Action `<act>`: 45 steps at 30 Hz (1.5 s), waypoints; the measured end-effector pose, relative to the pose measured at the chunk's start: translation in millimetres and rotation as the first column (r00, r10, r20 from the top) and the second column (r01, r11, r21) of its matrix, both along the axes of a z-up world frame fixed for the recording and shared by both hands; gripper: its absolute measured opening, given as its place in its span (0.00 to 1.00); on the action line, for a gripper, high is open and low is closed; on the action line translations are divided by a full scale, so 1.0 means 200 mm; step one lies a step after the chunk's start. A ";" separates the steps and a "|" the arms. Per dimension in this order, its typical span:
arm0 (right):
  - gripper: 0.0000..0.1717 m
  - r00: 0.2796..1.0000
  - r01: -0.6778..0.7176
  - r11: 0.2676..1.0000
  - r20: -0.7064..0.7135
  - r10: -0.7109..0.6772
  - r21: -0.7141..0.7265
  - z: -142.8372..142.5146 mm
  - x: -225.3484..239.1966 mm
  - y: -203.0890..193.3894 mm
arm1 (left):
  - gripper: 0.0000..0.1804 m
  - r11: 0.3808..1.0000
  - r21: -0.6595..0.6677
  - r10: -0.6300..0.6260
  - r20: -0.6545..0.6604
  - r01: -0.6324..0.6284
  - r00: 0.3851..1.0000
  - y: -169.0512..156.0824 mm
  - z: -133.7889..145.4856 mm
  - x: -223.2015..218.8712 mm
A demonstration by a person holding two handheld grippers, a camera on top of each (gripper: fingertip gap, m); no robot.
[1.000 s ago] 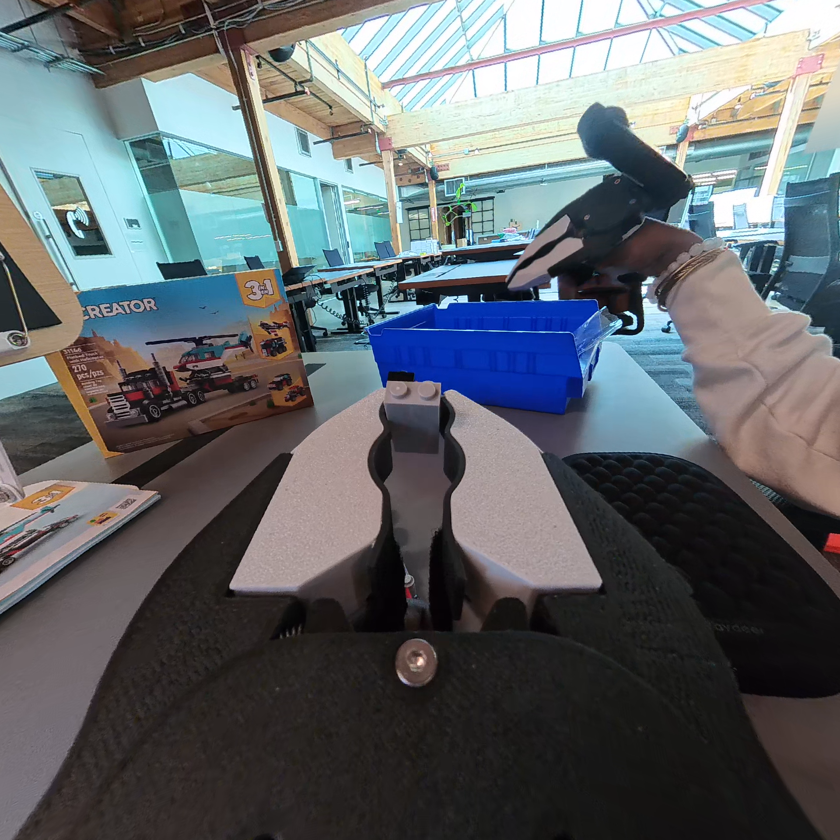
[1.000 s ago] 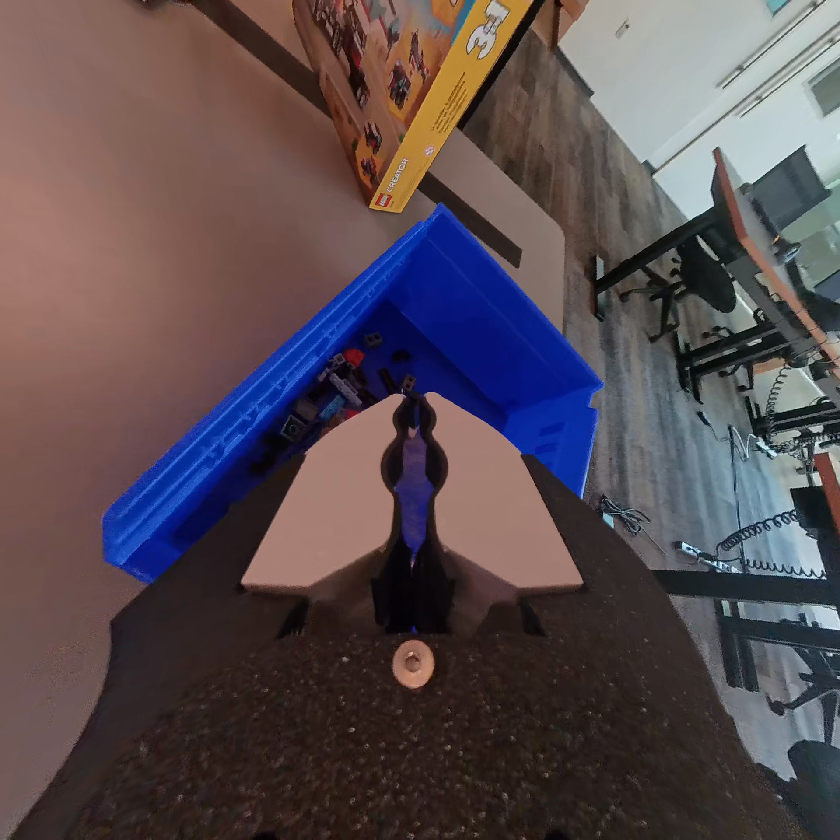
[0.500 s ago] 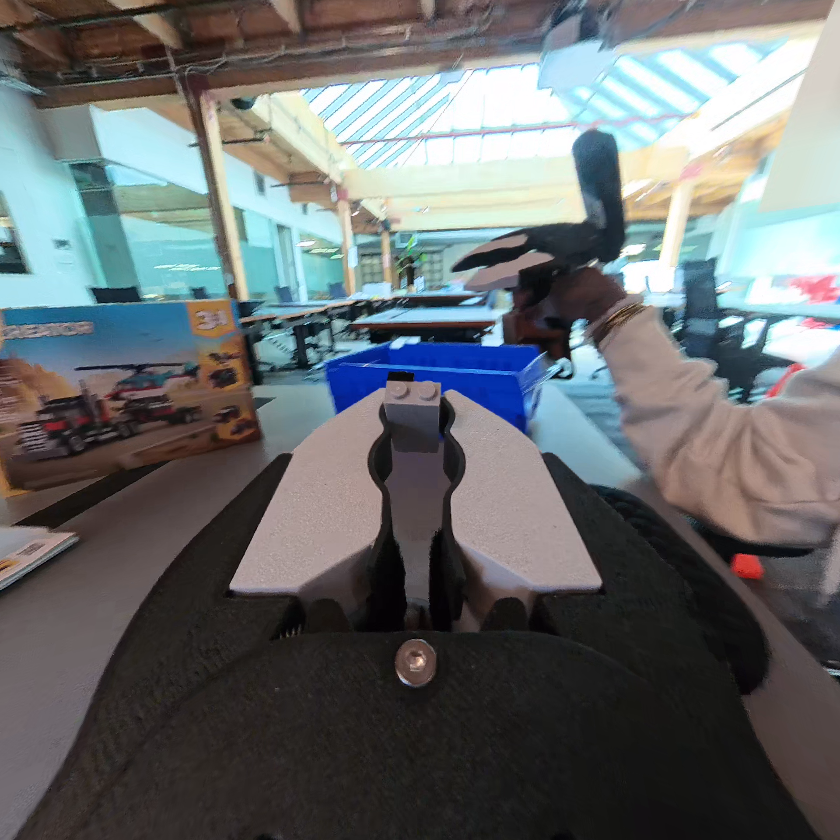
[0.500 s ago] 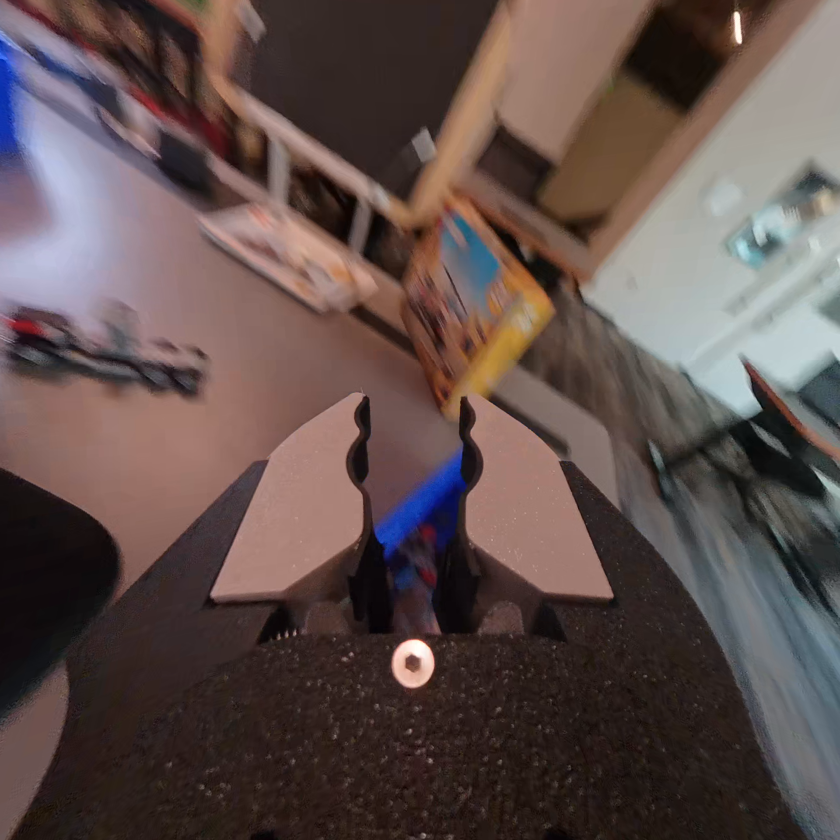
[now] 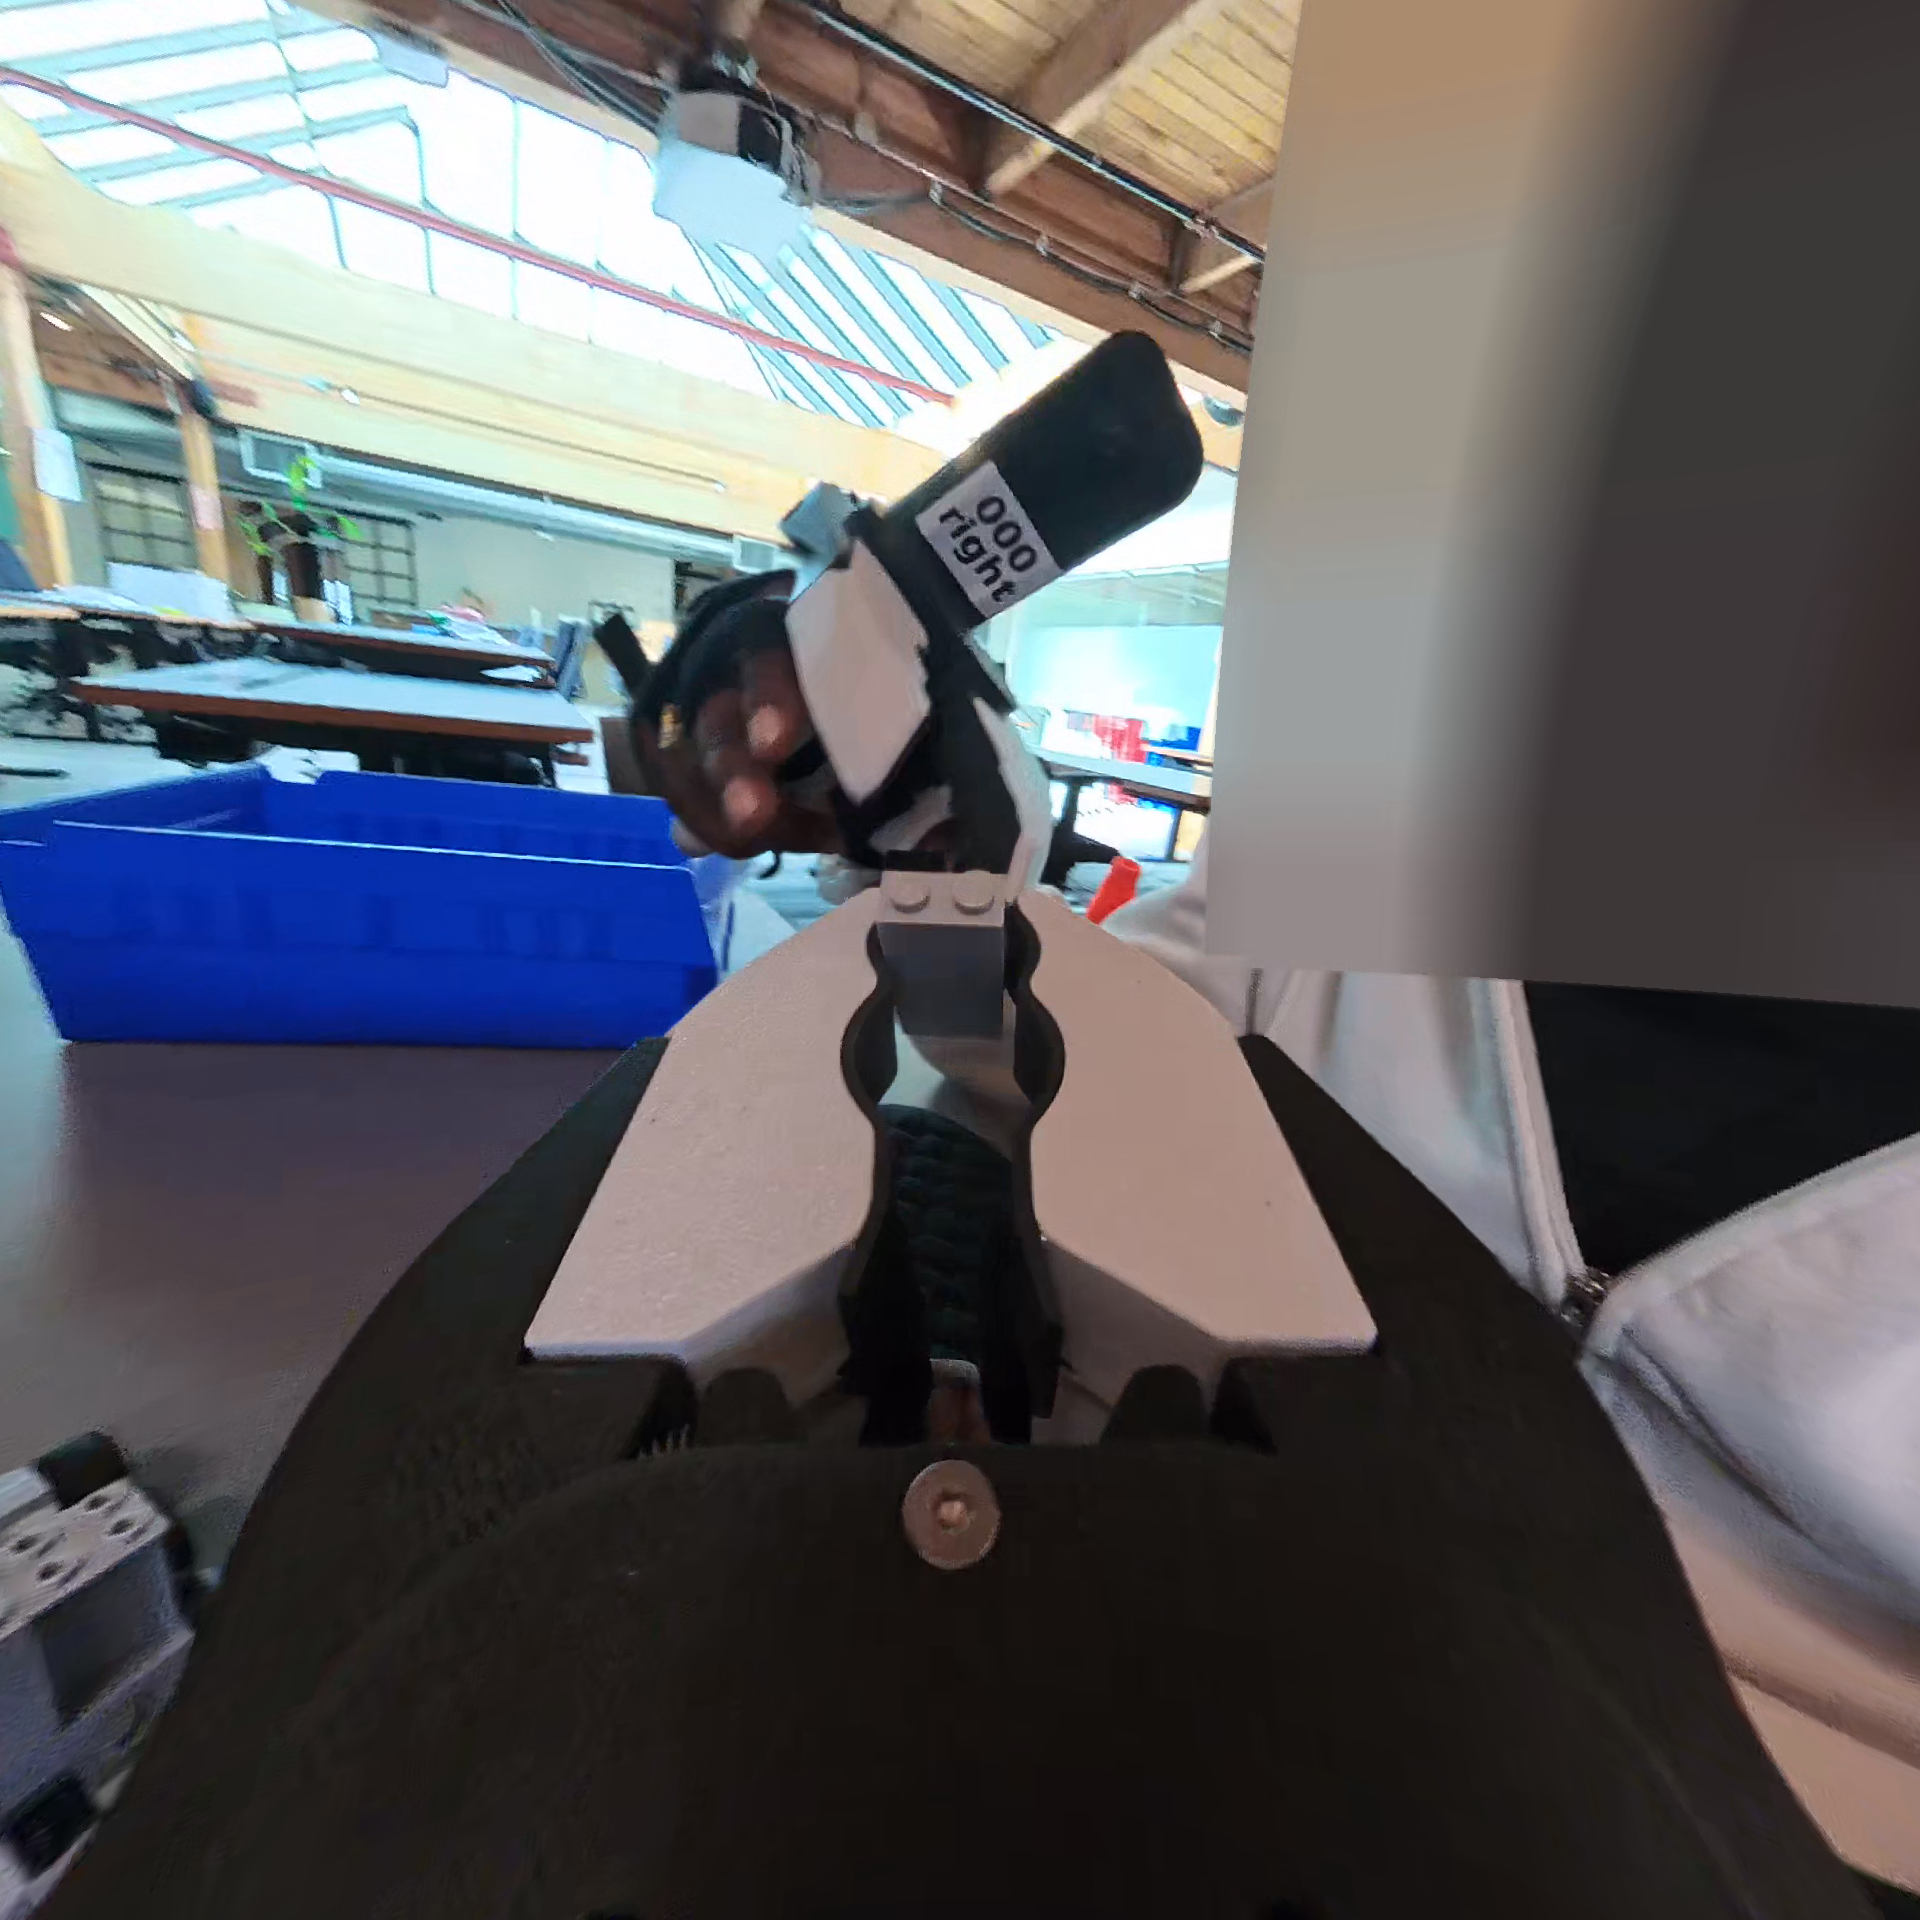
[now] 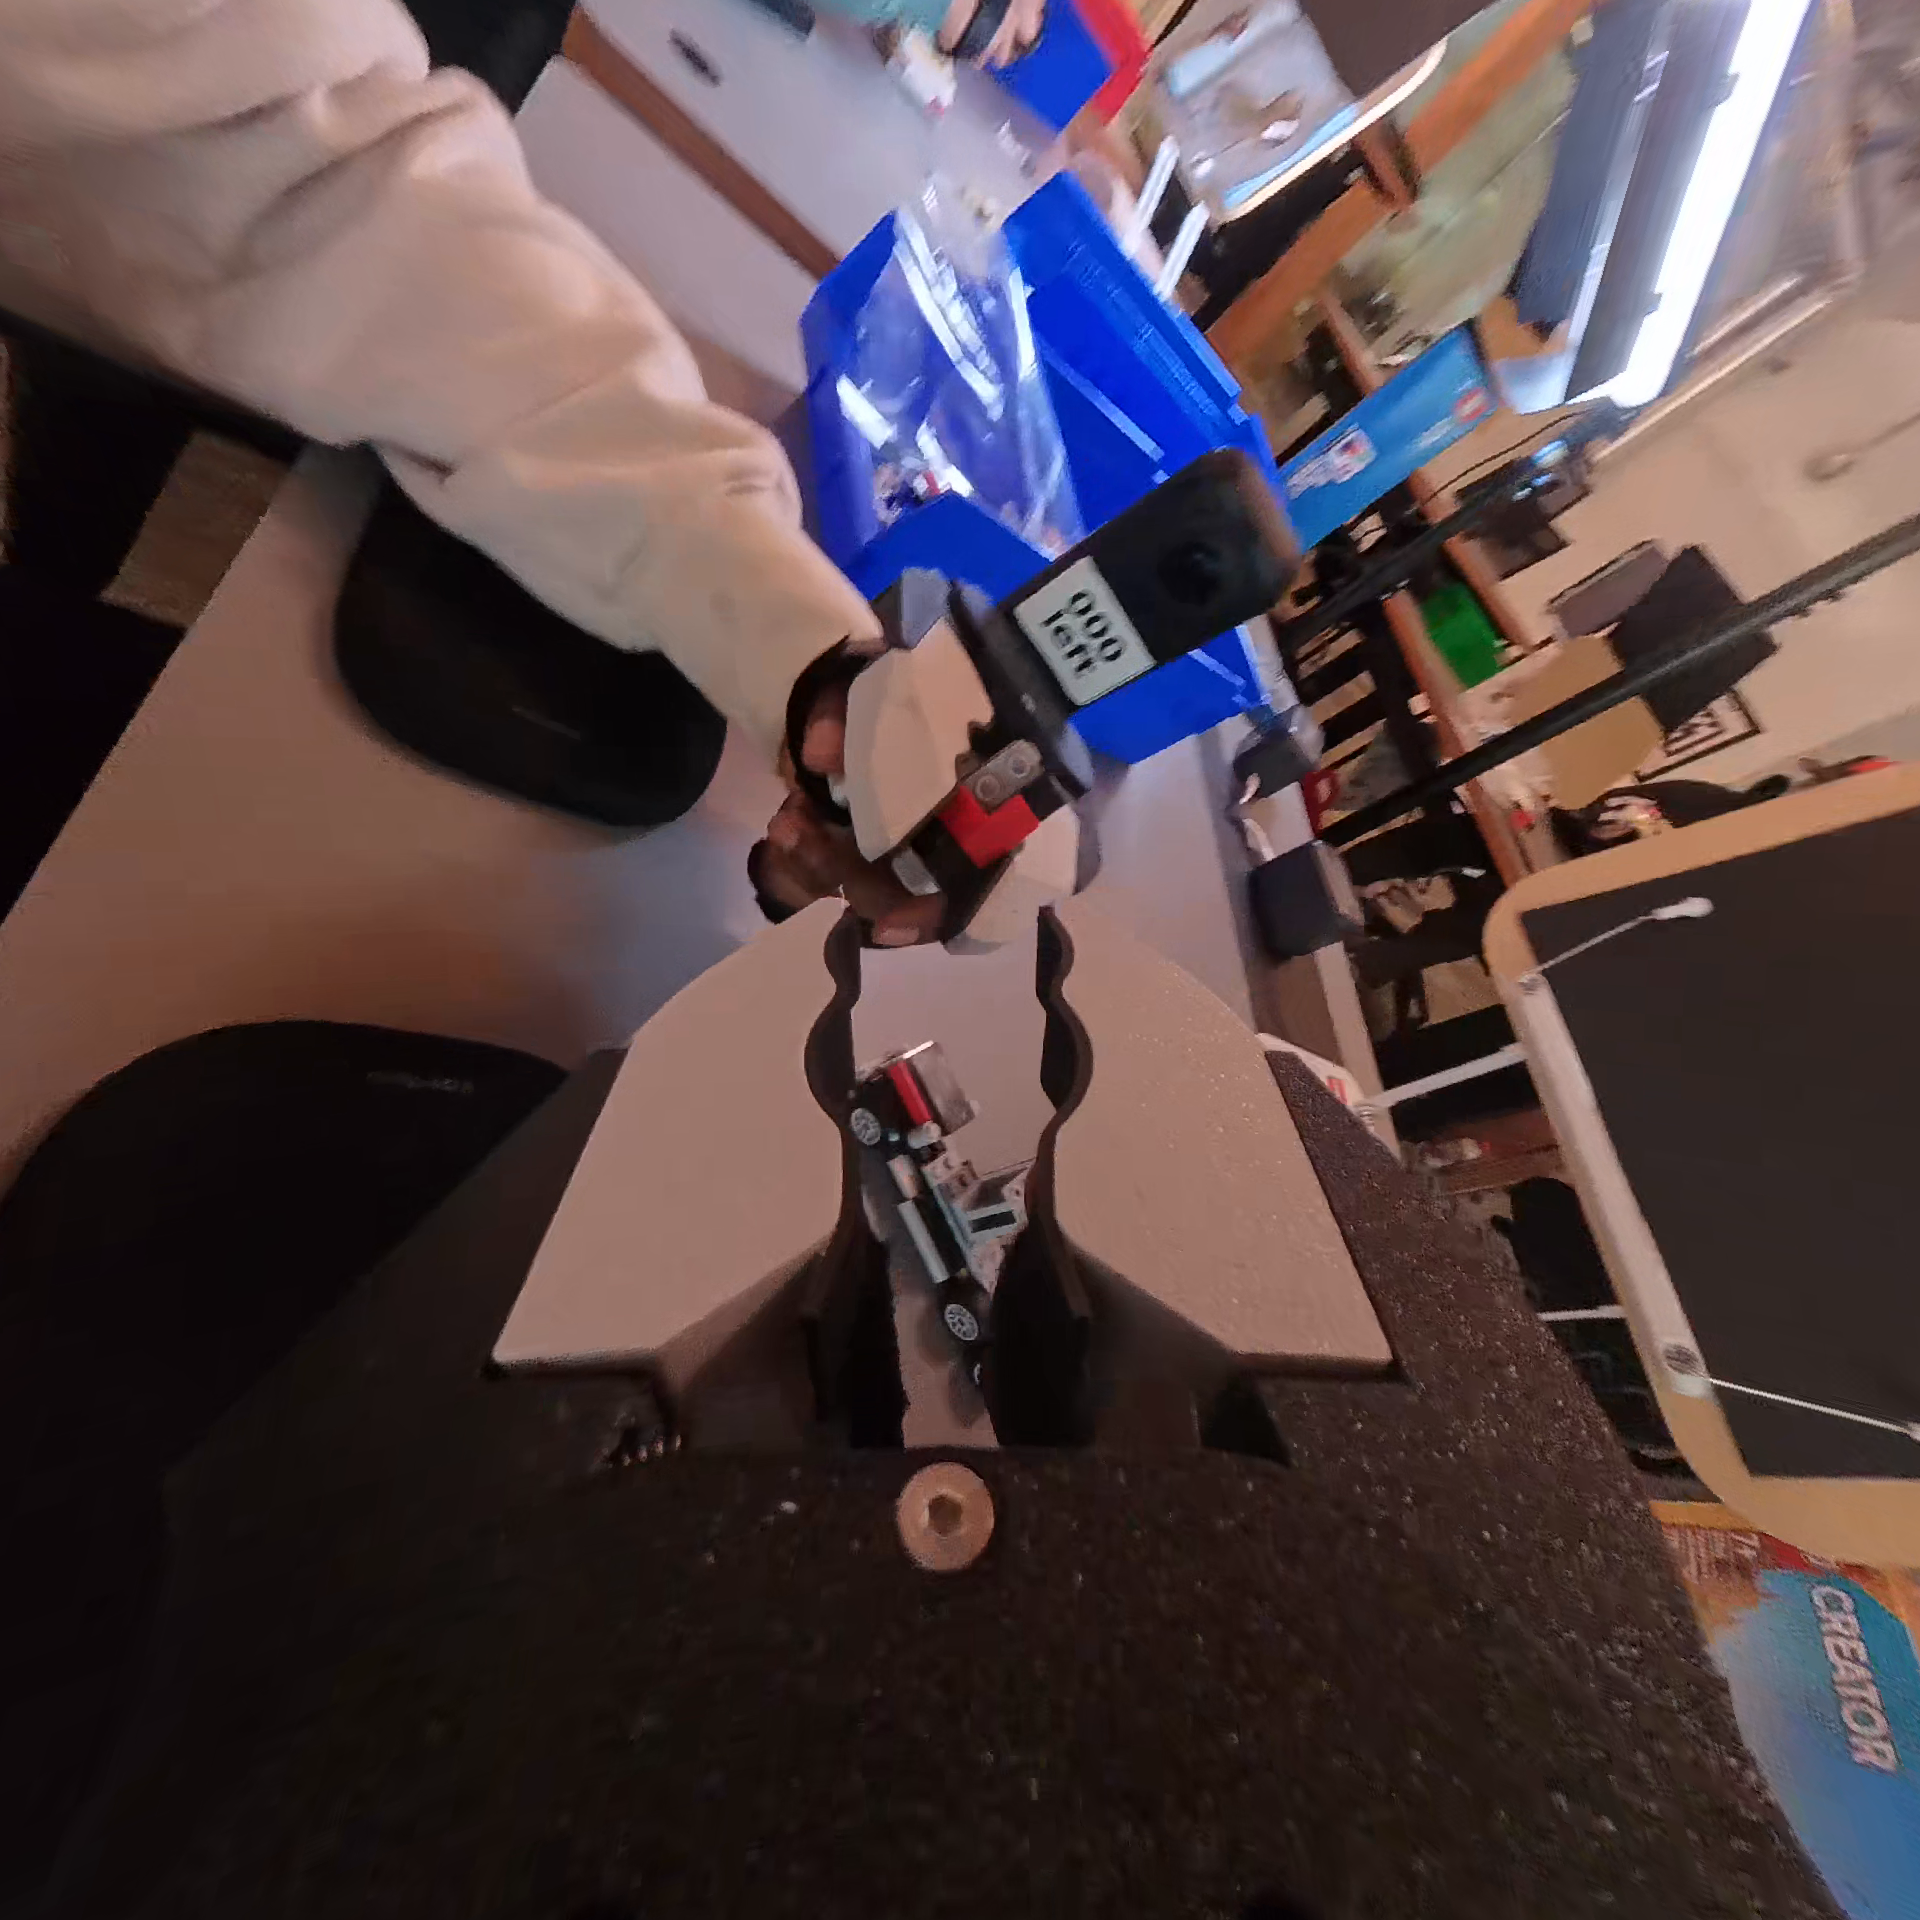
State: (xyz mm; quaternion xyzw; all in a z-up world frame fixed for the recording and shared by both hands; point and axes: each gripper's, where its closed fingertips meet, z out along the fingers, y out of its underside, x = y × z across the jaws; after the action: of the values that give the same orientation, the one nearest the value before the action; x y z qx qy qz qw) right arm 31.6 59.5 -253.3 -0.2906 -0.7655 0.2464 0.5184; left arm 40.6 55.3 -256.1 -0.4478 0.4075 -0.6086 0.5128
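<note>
Left gripper (image 5: 940,930): its two pads are pressed on a small grey brick assembly (image 5: 940,966), two studs showing on top, a black piece behind the studs. From the right wrist view the same assembly (image 6: 987,816) shows a red brick beneath the grey one, clamped between the left gripper's white fingers (image 6: 899,769).

Right gripper (image 6: 945,956): jaws stand apart with nothing between the pads. In the left wrist view the right gripper (image 5: 940,836) points down just behind the held assembly, fingertips close to it; whether they touch it cannot be told, as the view is blurred there.

Through the right gripper's open jaws, lower down on the grey table (image 6: 260,831), lies a partly built toy truck (image 6: 925,1174), black, grey and red, with wheels.

A black padded rest (image 6: 520,665) lies on the table beside the white sleeve (image 6: 468,312) of the arm holding the left gripper.

Farther off, a blue plastic bin (image 5: 343,904) stands on the table; in the right wrist view the bin (image 6: 1039,343) carries clear plastic bags inside.

A toy-set box (image 6: 1839,1683) shows at the lower right edge of the right wrist view.
</note>
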 end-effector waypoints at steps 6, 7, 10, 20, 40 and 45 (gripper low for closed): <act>0.18 1.000 0.003 0.993 0.012 -0.004 0.117 -0.08 -0.10 0.00 | 0.10 0.996 -0.047 -0.084 -0.035 0.082 0.996 -0.04 -0.02 0.02; 0.18 1.000 0.000 0.991 -0.001 0.000 0.132 -0.08 -0.11 0.00 | 0.10 0.995 -0.054 -0.085 -0.034 0.083 0.996 -0.04 -0.02 0.02; 0.17 0.999 -0.012 0.988 -0.034 0.018 0.154 -0.06 -0.12 -0.02 | 0.10 0.993 -0.069 -0.099 -0.035 0.096 0.995 -0.05 -0.02 0.02; 0.15 0.999 -0.008 0.982 -0.030 0.014 0.189 -0.07 -0.11 -0.01 | 0.10 0.989 -0.106 -0.113 -0.098 0.102 0.989 -0.05 -0.04 0.04; 0.15 0.993 0.063 0.903 0.064 -0.099 0.425 -0.15 -0.10 0.07 | 0.12 0.984 -0.179 -0.049 -0.252 0.003 0.967 0.03 -0.13 0.04; 0.16 0.986 0.093 0.869 0.077 -0.149 0.486 -0.17 -0.10 0.11 | 0.10 0.962 -0.273 -0.054 -0.255 -0.018 0.965 0.06 -0.15 0.03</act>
State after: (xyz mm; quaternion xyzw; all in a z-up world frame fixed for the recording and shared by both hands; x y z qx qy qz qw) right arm 10.7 82.1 -287.3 -0.2136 -0.8107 -0.0008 0.5451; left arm 46.9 67.7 -285.7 -0.5865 0.3875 -0.5995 0.3826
